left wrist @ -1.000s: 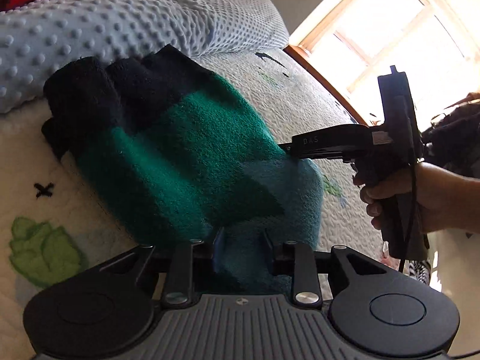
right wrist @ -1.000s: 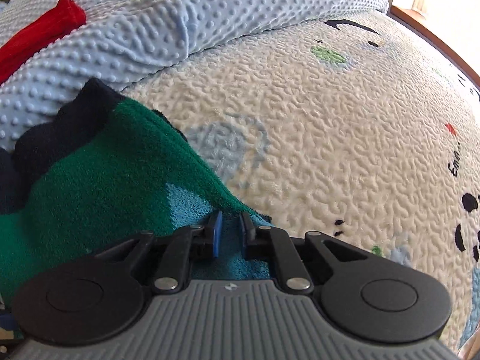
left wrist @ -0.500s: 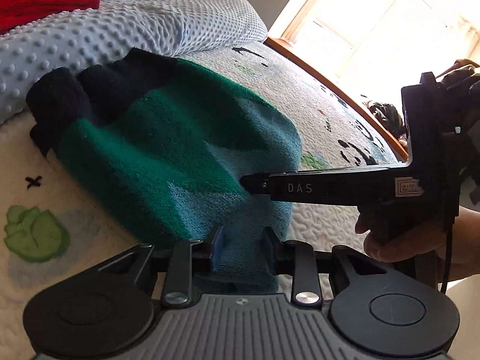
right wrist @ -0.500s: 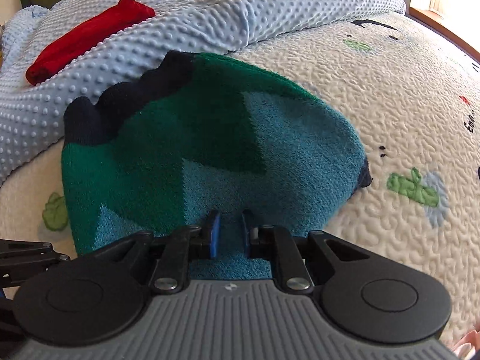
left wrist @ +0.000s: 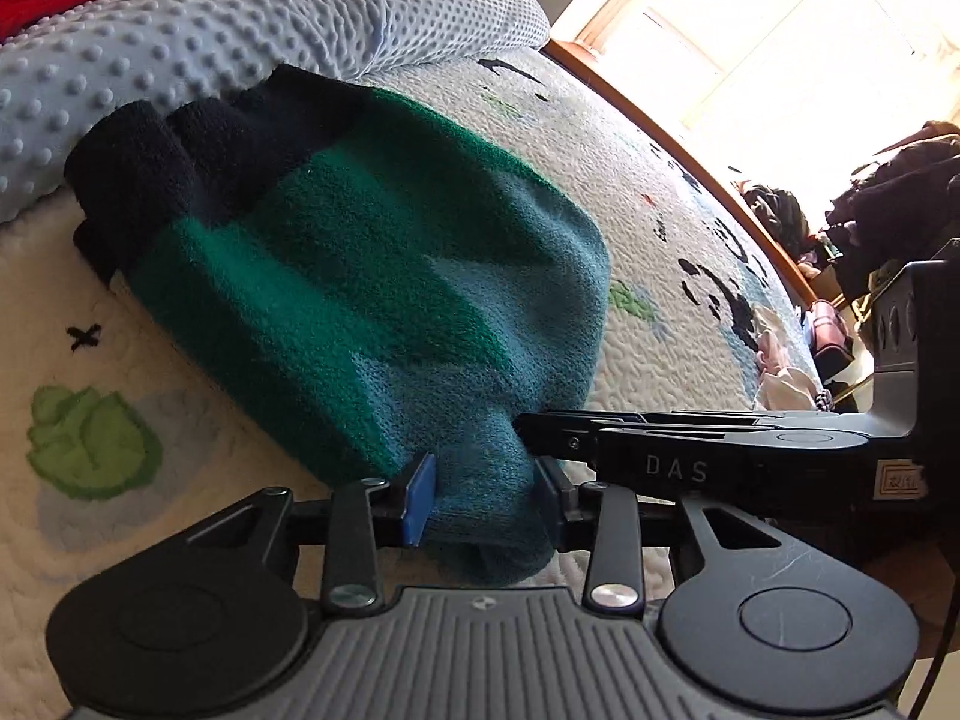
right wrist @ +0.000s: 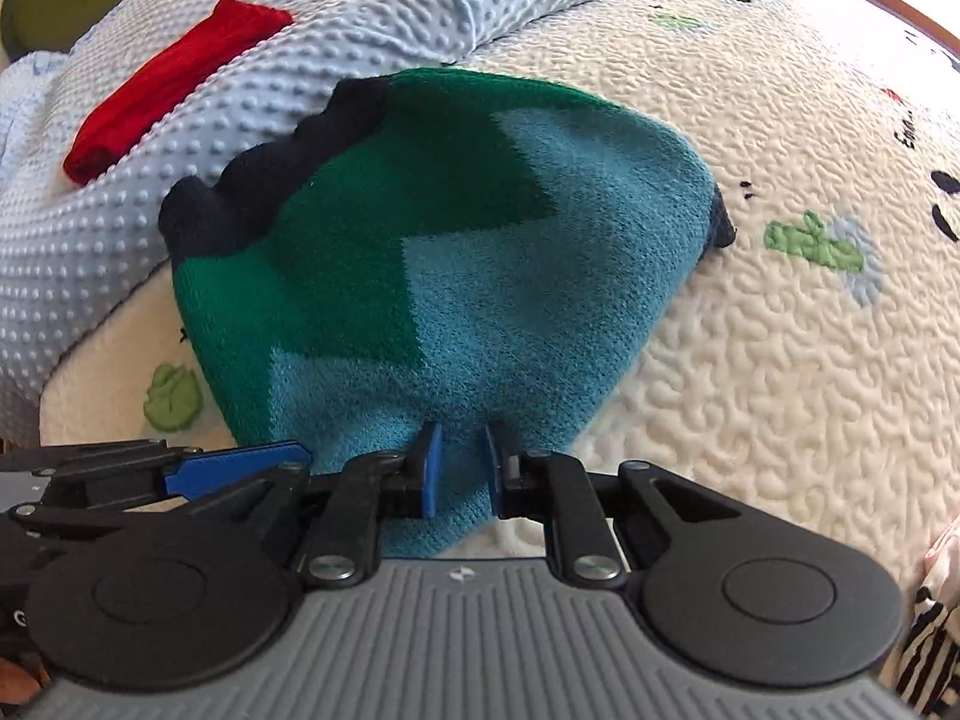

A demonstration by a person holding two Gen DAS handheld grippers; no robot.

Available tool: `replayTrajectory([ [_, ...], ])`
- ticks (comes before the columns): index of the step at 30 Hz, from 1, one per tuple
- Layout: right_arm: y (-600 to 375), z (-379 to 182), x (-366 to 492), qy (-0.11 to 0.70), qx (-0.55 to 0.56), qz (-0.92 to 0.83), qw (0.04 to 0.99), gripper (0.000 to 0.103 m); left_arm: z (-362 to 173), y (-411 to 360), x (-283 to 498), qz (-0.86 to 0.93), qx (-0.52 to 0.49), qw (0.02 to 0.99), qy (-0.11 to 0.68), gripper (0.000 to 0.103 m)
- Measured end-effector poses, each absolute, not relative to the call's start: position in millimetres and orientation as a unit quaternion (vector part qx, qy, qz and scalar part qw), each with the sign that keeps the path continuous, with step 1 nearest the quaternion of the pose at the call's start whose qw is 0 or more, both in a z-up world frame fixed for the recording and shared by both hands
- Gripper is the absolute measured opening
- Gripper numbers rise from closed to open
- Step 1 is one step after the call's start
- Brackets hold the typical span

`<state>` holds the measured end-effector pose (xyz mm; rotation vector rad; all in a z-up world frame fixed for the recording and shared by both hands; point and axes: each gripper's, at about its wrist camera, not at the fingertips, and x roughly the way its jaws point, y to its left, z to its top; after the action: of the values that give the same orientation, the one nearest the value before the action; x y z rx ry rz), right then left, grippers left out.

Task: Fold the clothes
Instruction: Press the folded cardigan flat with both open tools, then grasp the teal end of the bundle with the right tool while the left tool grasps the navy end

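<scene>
Left wrist view: left claw (left wrist: 485, 495) clamps the near teal hem of one knit sweater (left wrist: 372, 276) on the bed (left wrist: 72, 540); right claw (left wrist: 540, 429) meets that hem from the right. Open quilt far right.

Right wrist view: right claw (right wrist: 459, 468) pinches the hem too; left claw (right wrist: 288, 455) just left. One dotted blanket (right wrist: 90, 228), one red garment (right wrist: 174, 72) far left.

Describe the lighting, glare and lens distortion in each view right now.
Left wrist view: the window is blown out to white, and the fisheye curves the bed edge. Right wrist view: even daylight, no glare, the sweater sharp enough to show its knit, the quilt bulging from fisheye distortion.
</scene>
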<state>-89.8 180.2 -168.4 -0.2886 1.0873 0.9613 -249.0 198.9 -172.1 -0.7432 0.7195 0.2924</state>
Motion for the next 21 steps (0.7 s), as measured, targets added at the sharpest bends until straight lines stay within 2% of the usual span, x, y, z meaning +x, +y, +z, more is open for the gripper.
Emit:
replayTrajectory([
  [5,163.4,-133.7,-87.1,0.451,-0.056,0.408,0.791,0.021,-127.7,250.6,-279.6,0.17,-0.324,0.896,0.252,0.051],
  [7,173.0,-130.3,-81.6,0.437,-0.048,0.399,0.805,0.028,-126.6,277.8,-275.4,0.176,-0.303,0.904,0.245,0.053],
  [10,200.1,-139.0,-73.6,0.427,-0.055,0.4,0.809,0.028,-138.3,306.8,-257.2,0.156,-0.269,0.912,0.267,0.052],
  [14,225.6,-175.1,-67.0,0.472,-0.072,0.371,0.797,0.026,-168.6,323.0,-248.3,0.161,-0.219,0.897,0.349,0.05],
  [15,228.6,-183.1,-69.6,0.471,-0.078,0.369,0.797,0.027,-174.1,323.0,-251.4,0.158,-0.205,0.897,0.358,0.04],
  [16,232.1,-187.1,-74.2,0.463,-0.09,0.372,0.799,0.027,-179.6,323.1,-254.5,0.156,-0.19,0.897,0.367,0.035],
  [21,235.8,-187.1,-78.0,0.456,-0.118,0.379,0.796,0.028,-185.5,322.6,-251.5,0.162,-0.165,0.891,0.39,0.036],
])
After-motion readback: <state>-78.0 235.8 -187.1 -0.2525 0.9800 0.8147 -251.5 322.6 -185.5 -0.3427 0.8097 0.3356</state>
